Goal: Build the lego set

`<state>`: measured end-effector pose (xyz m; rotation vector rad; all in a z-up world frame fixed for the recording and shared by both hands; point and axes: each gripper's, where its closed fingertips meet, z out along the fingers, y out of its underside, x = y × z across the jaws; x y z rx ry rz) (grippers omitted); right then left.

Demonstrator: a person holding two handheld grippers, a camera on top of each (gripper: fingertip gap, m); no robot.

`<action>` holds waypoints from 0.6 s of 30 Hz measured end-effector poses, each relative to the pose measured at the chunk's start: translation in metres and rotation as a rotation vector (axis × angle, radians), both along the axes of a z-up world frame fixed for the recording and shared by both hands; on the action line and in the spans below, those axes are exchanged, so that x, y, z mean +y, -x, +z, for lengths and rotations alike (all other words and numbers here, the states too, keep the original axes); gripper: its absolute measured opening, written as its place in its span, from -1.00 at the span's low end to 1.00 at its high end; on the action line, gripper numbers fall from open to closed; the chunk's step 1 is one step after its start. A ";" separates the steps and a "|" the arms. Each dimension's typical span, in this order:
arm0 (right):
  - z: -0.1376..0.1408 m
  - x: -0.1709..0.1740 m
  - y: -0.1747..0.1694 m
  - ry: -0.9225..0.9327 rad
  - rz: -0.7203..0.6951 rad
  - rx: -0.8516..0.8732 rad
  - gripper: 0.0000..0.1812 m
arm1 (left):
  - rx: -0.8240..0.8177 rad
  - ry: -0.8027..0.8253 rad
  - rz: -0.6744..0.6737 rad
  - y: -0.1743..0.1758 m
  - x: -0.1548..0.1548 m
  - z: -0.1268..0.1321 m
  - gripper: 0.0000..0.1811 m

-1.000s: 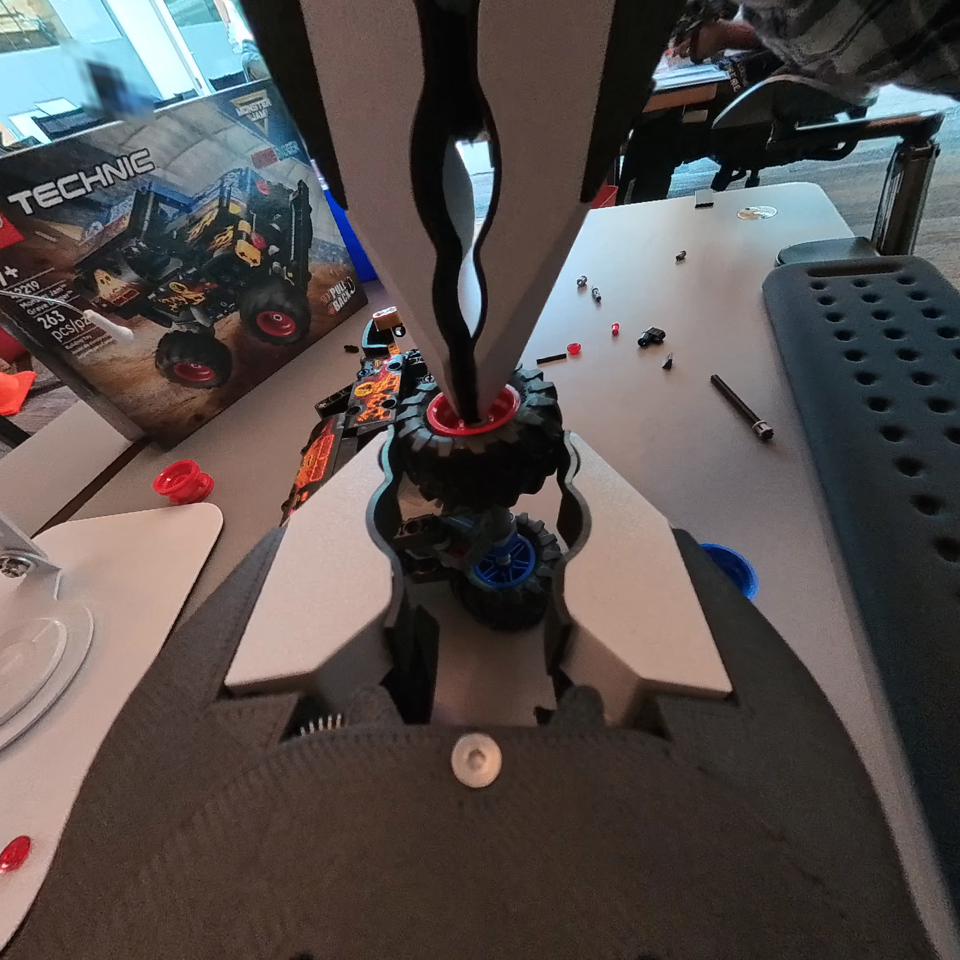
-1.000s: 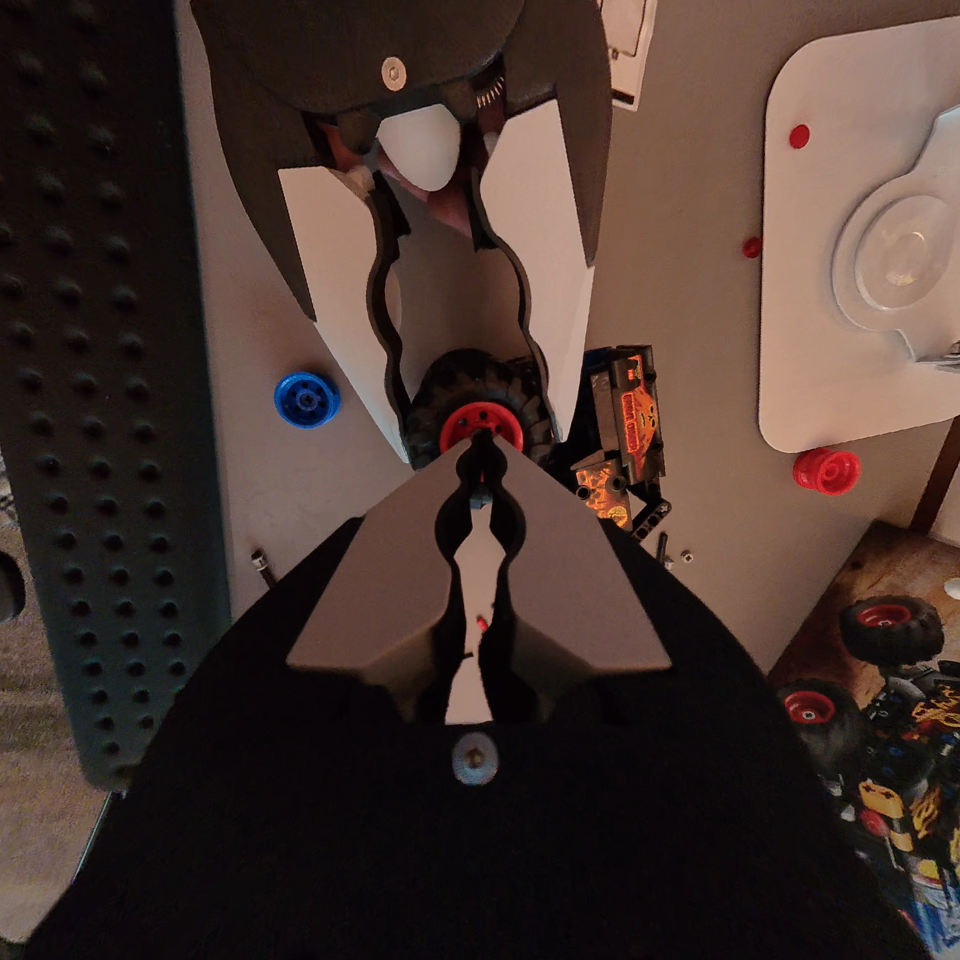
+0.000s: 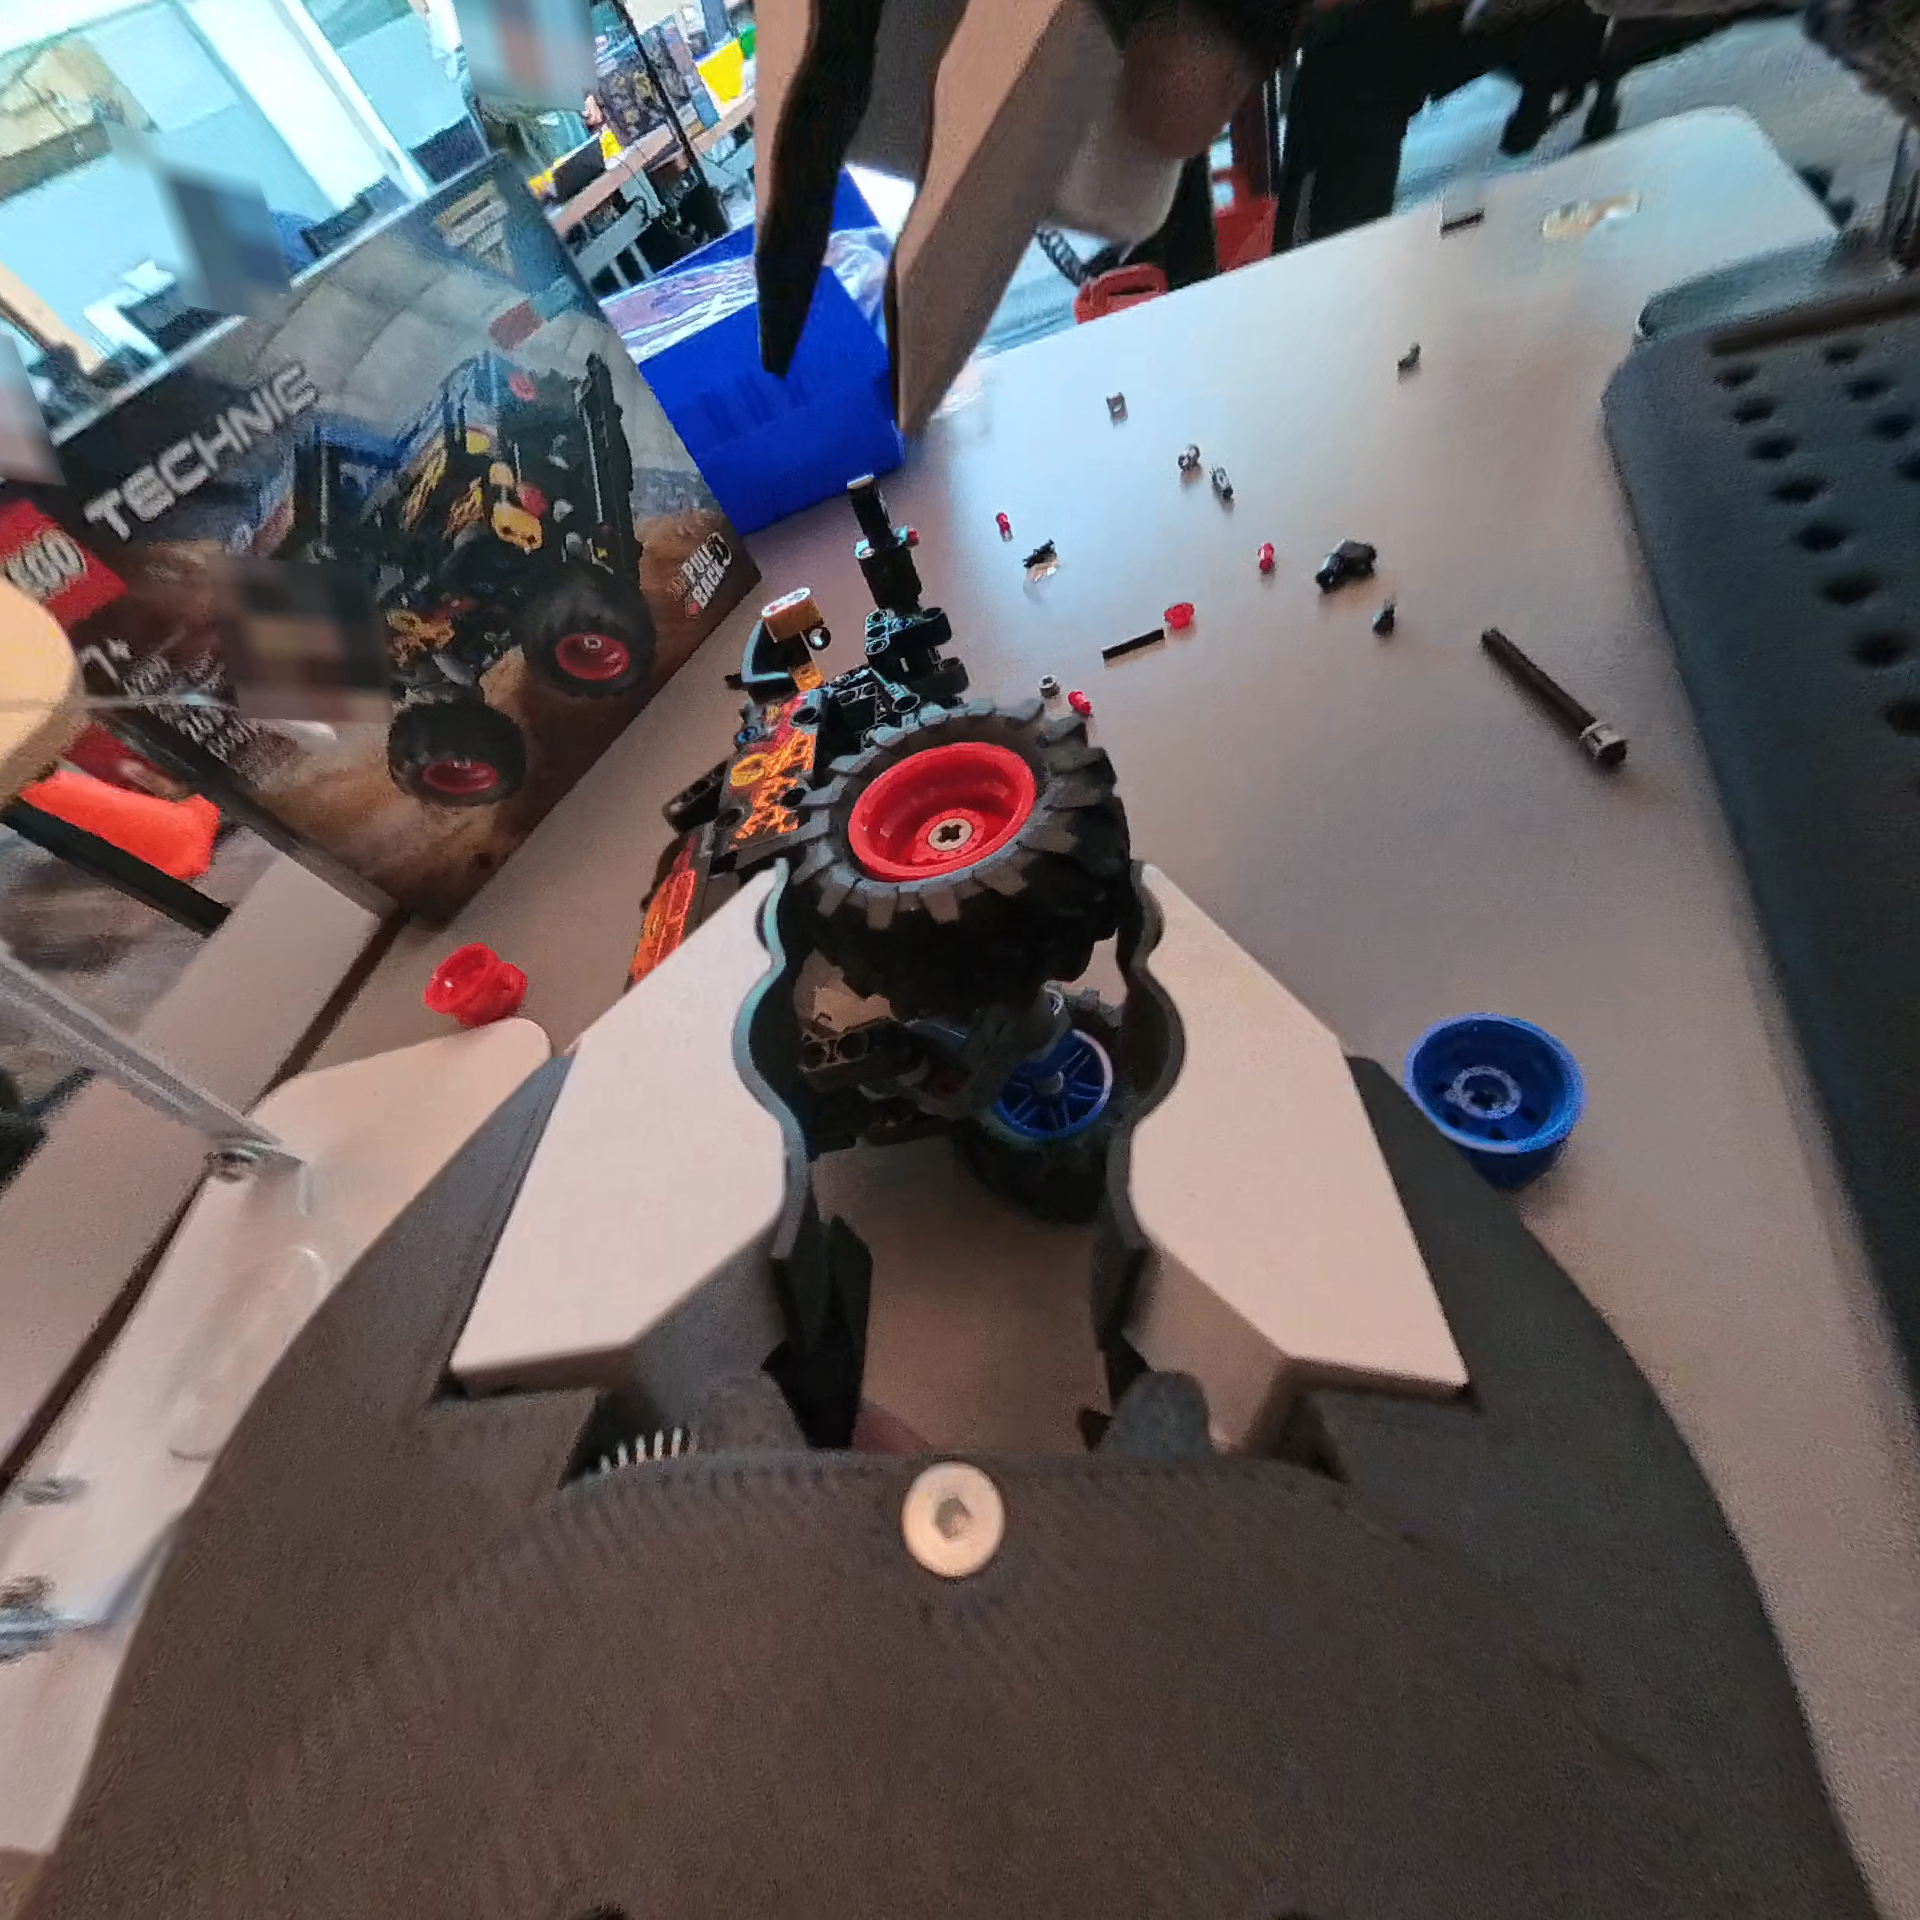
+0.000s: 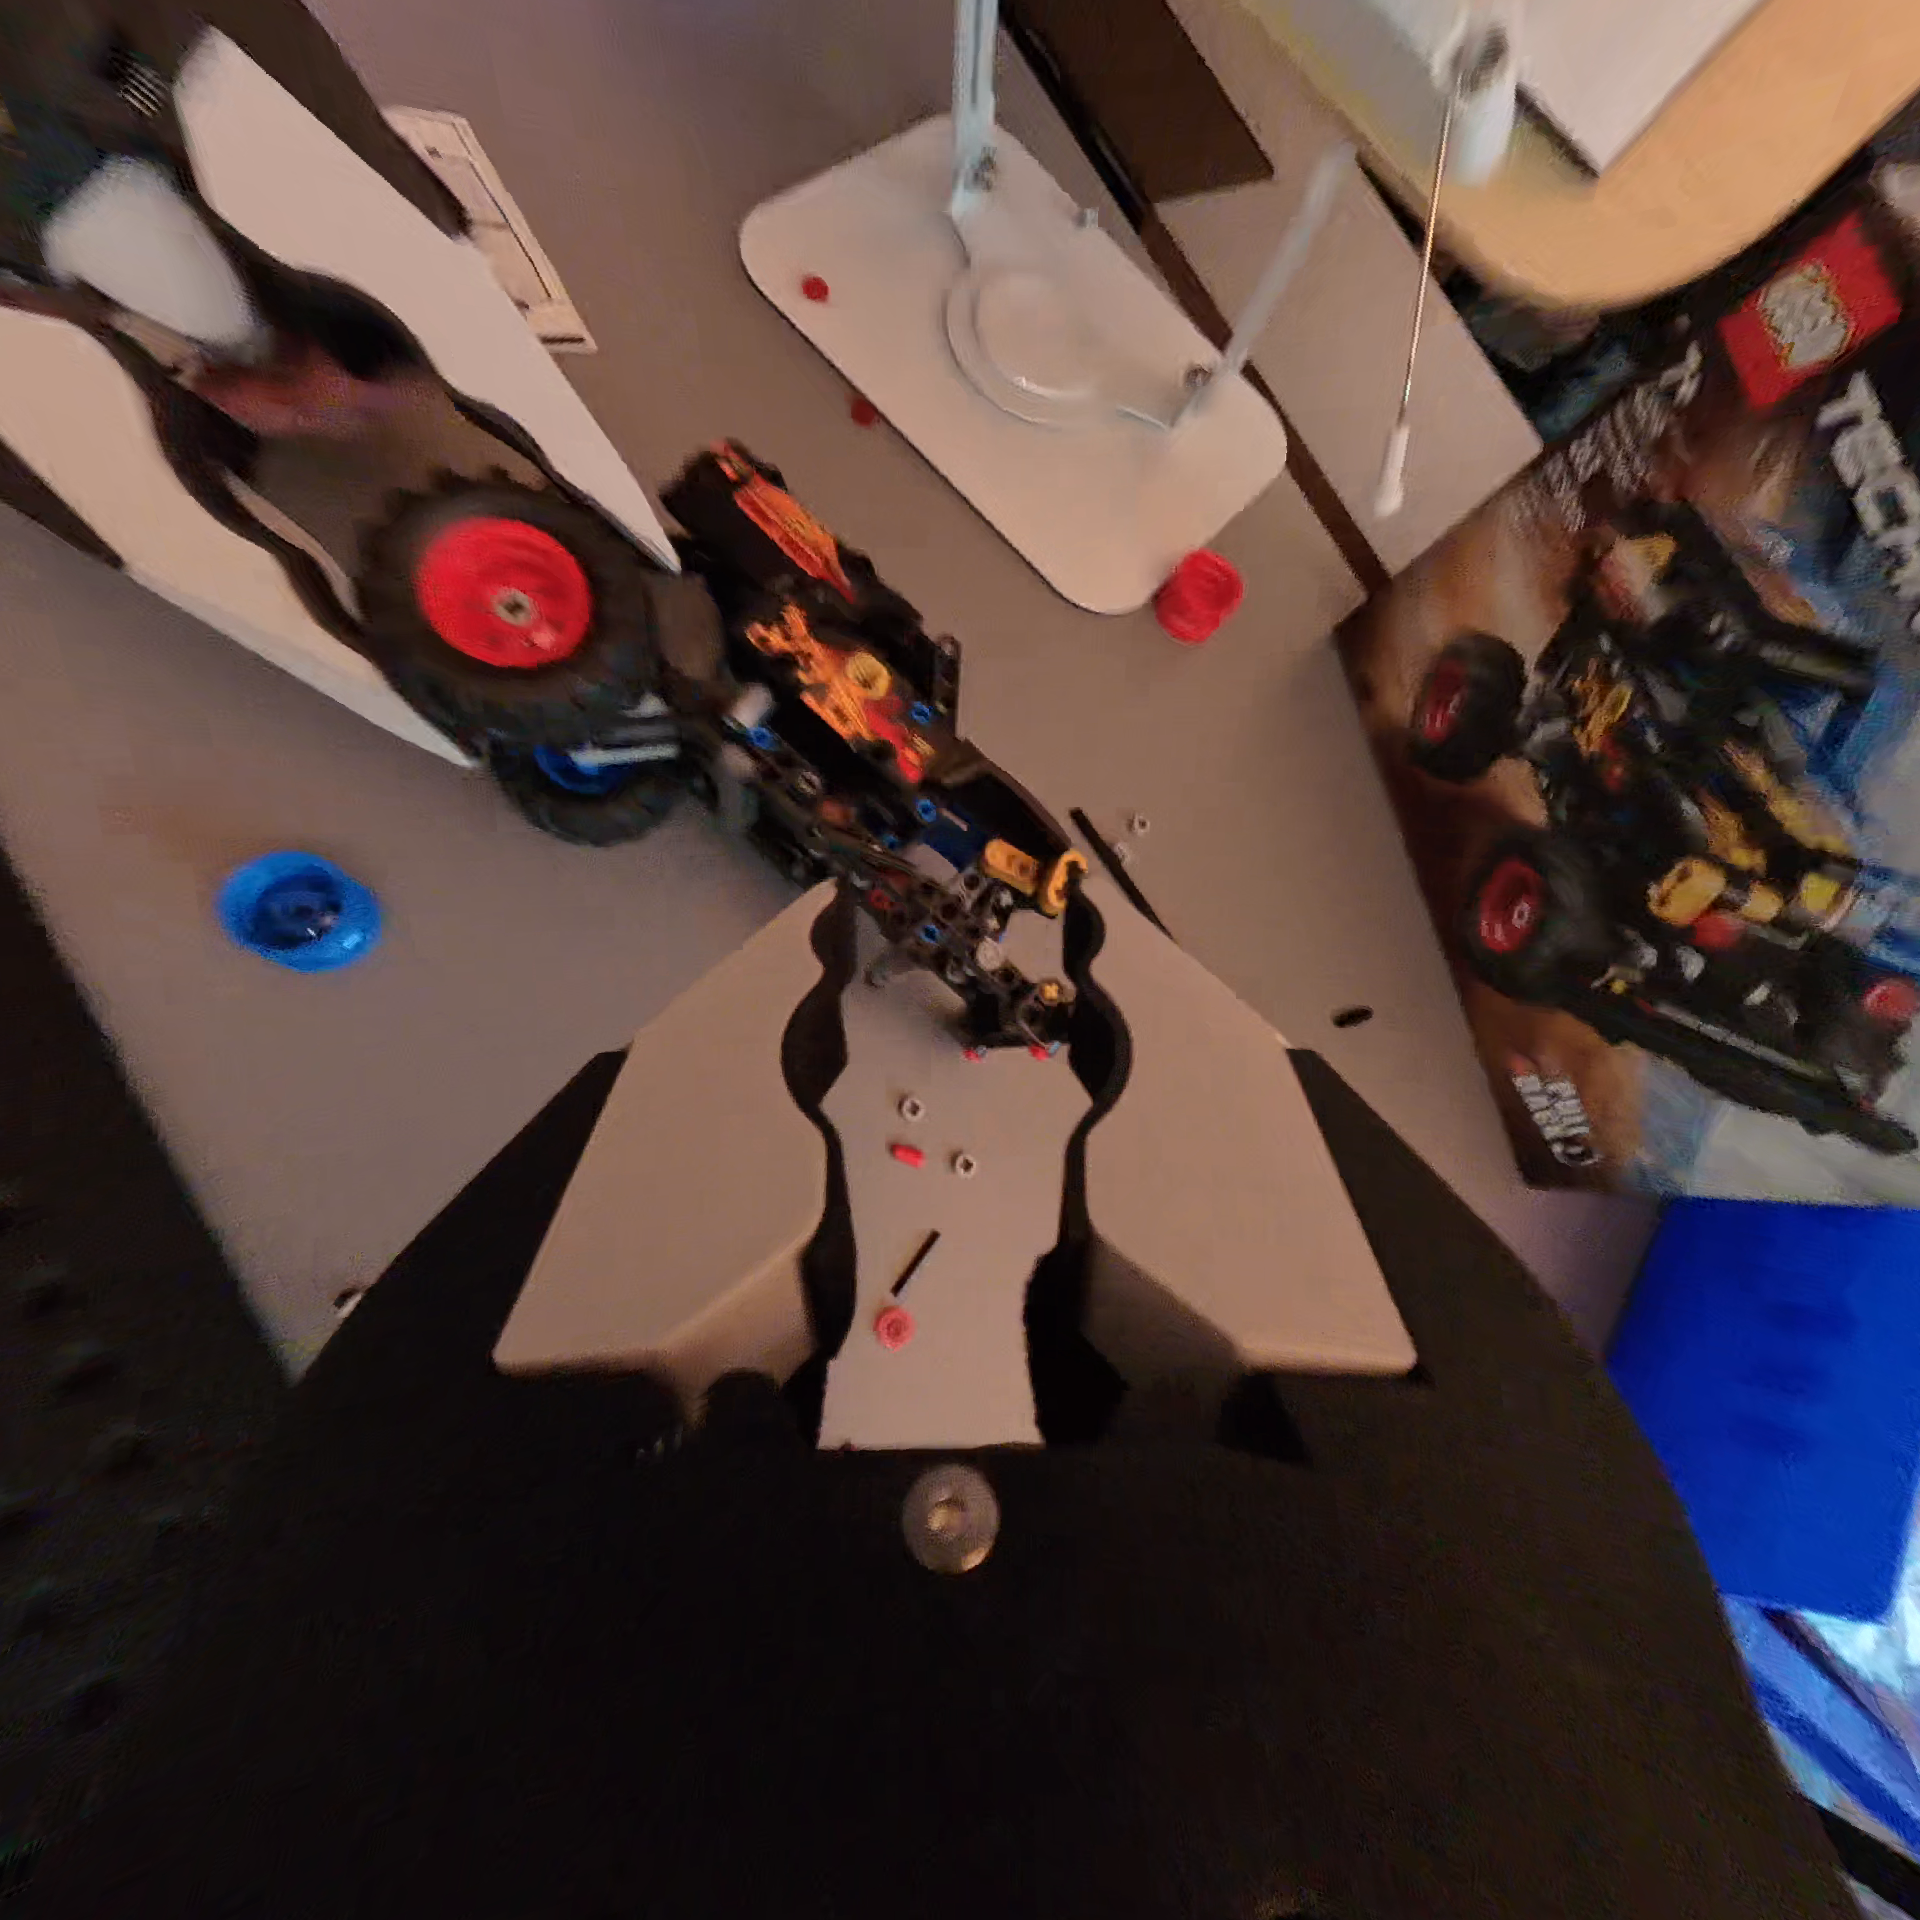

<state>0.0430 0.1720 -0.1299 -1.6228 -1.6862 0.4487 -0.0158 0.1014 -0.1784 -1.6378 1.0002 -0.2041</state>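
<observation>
The partly built lego truck (image 3: 774,769) lies on the grey table (image 3: 1299,831). Its black tyre with a red hub (image 3: 940,831) faces up, above a blue-hubbed wheel (image 3: 1049,1081). My left gripper (image 3: 956,914) is shut on this wheel end, one finger on each side of the tyre. The tyre also shows in the right wrist view (image 4: 504,608). My right gripper (image 4: 945,935) is open and empty. It is over the truck's (image 4: 831,665) other end, whose black frame (image 4: 966,945) shows between the tips. In the left wrist view it (image 3: 831,343) hangs above the table's far side.
A loose blue hub (image 3: 1491,1091) lies right of my left gripper and a red hub (image 3: 473,982) to its left. Small pins and a black axle (image 3: 1553,696) are scattered beyond. The set box (image 3: 416,582), a blue bin (image 3: 769,416), a dark perforated mat (image 3: 1787,520) and a white stand base (image 4: 1039,416) surround the table. The grippers' ends are close to 11 cm from one another. From the left gripper's tips to the loose blue hub (image 3: 1491,1091) is close to 9 cm. The right camera catches it too, in the right wrist view (image 4: 303,915).
My right gripper was shut with its tip in the red hub. It has lifted off, opened and moved over the truck's other end. My left gripper still holds the wheel end.
</observation>
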 end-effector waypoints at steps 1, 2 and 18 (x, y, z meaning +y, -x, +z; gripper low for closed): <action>-0.008 0.005 -0.005 0.010 -0.012 0.005 -0.43 | 0.039 -0.025 -0.006 -0.003 -0.002 0.001 -0.34; -0.017 0.008 -0.009 0.024 -0.016 -0.001 -0.28 | 0.090 -0.063 -0.020 -0.006 -0.004 0.001 -0.34; -0.071 0.025 0.015 -0.082 0.002 0.013 -0.37 | 0.477 -0.314 0.027 0.005 -0.003 0.006 -0.36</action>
